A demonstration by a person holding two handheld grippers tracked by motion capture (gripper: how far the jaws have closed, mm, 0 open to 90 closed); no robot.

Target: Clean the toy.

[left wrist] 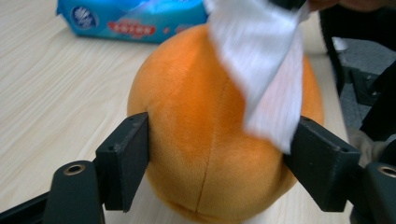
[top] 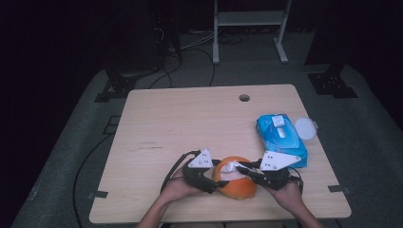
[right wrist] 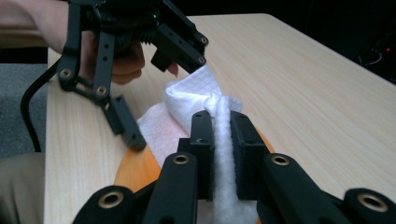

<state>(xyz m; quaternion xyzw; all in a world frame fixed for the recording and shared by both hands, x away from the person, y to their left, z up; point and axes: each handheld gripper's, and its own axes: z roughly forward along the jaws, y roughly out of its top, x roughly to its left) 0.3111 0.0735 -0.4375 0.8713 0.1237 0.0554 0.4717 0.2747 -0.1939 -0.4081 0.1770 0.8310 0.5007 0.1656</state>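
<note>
An orange plush ball (top: 240, 187) sits near the table's front edge, between both hands. My left gripper (left wrist: 219, 158) has its jaws either side of the ball (left wrist: 201, 140), both pads touching its flanks. A white wipe (left wrist: 266, 60) drapes over the top of the ball. My right gripper (right wrist: 222, 135) is shut on a bunched fold of that wipe (right wrist: 196, 93), which it holds down against the ball (right wrist: 135, 170). In the high view the right gripper (top: 242, 167) reaches in from the right and the left gripper (top: 216, 183) from the left.
A blue pack of wet wipes (top: 281, 138) lies on the table (top: 190, 123) to the right of the ball, with a round white lid (top: 305, 128) beside it. A cable hole (top: 244, 98) sits near the far edge. A white metal stand (top: 249, 28) is beyond the table.
</note>
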